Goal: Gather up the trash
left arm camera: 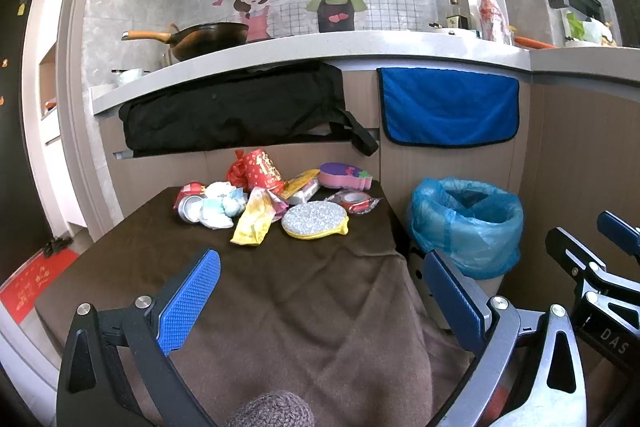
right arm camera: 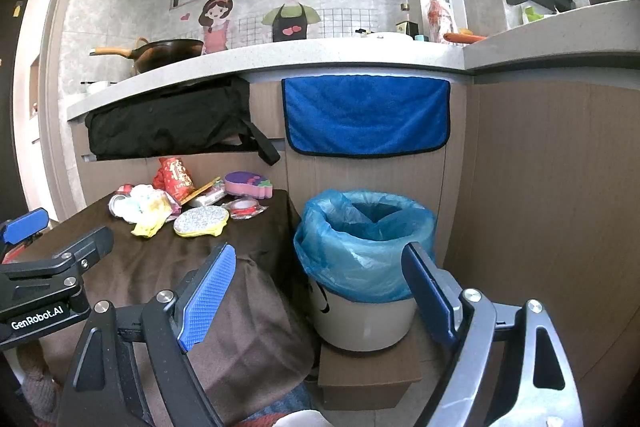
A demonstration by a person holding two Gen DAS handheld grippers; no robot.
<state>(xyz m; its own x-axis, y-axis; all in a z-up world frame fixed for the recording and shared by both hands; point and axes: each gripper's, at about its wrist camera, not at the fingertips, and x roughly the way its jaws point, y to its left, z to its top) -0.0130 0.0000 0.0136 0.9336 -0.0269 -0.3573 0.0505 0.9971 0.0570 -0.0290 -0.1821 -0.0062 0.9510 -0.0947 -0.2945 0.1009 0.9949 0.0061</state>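
Note:
A pile of trash lies at the far end of a brown-clothed table (left arm camera: 280, 287): a crushed can (left arm camera: 188, 205), crumpled tissue (left arm camera: 220, 205), a yellow wrapper (left arm camera: 254, 219), a red packet (left arm camera: 260, 169), a silver-and-yellow scrub pad (left arm camera: 314, 219), a tape roll in plastic (left arm camera: 354, 201) and a pink-purple sponge (left arm camera: 346, 175). A bin lined with a blue bag (left arm camera: 468, 223) stands right of the table; it also shows in the right wrist view (right arm camera: 364, 247). My left gripper (left arm camera: 324, 291) is open and empty, short of the pile. My right gripper (right arm camera: 320, 287) is open and empty before the bin.
A kitchen counter (left arm camera: 320, 51) runs behind with a wok (left arm camera: 208, 37) and bottles on it. A black bag (left arm camera: 232, 107) and a blue towel (left arm camera: 448, 107) hang below it. The bin stands on a cardboard box (right arm camera: 368, 375). A red mat (left arm camera: 36, 283) lies at left.

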